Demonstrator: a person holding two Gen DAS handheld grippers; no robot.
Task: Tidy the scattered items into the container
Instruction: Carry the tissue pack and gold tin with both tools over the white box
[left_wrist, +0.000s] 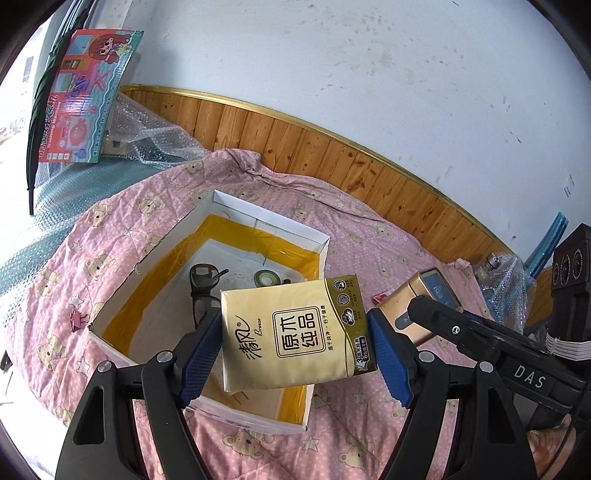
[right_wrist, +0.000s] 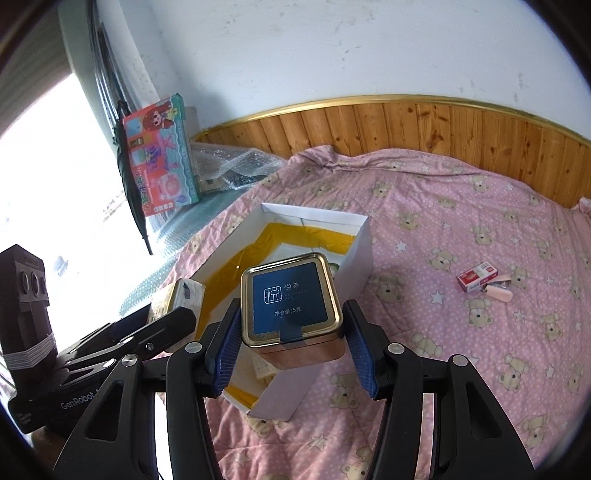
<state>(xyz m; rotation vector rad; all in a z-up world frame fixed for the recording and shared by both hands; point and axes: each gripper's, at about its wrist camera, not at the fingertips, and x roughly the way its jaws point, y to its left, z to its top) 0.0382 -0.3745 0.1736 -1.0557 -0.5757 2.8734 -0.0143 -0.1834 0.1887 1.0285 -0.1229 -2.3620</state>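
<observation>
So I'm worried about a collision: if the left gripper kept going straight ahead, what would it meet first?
Probably the floor of the box, near the glasses. The left gripper holds the tissue pack above it; depth is unclear.

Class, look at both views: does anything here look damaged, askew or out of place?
Yes. The box has a torn corner: one wall flap hangs outward onto the quilt. A binder clip, a small red carton and a pink item lie loose on the quilt outside the box.
</observation>
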